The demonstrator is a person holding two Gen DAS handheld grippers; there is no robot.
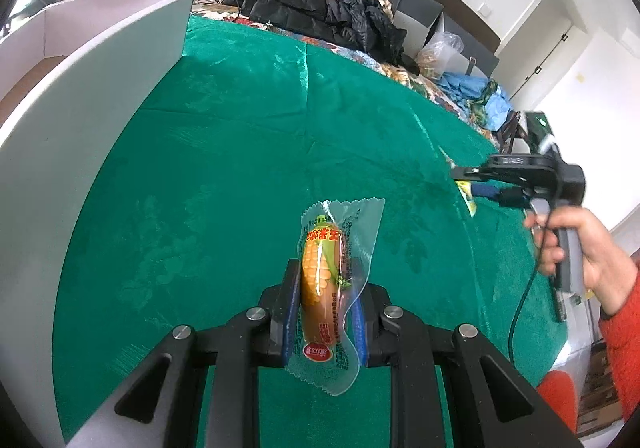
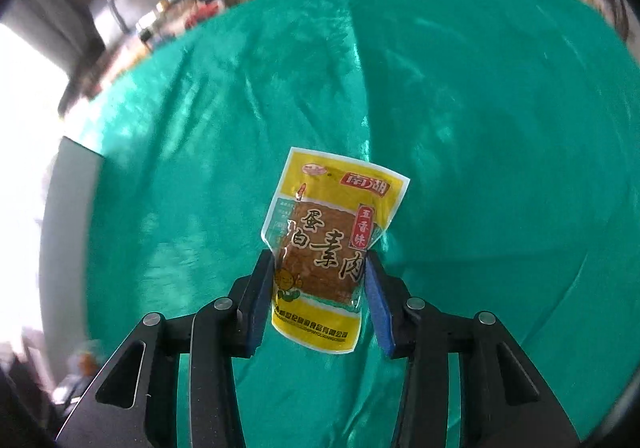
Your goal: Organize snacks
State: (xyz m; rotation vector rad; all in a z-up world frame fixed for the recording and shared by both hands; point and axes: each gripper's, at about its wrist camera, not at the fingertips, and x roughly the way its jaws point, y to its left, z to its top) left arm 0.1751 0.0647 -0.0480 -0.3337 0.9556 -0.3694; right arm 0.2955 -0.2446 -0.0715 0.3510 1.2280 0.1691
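My left gripper (image 1: 325, 280) is shut on a corn-print sausage in a clear wrapper (image 1: 324, 288) and holds it above the green cloth (image 1: 240, 148). My right gripper (image 2: 318, 268) is shut on a yellow snack packet with a brown square and red label (image 2: 328, 244), held above the cloth. The right gripper also shows in the left wrist view (image 1: 464, 173) at the right, with a yellow edge of its packet (image 1: 470, 200) below its fingers.
A white cardboard box (image 1: 100, 60) stands at the left edge of the green cloth; its grey side shows in the right wrist view (image 2: 68, 216). Behind the cloth lie a black jacket (image 1: 320, 14), cushions, a plastic bag and blue fabric (image 1: 480, 92).
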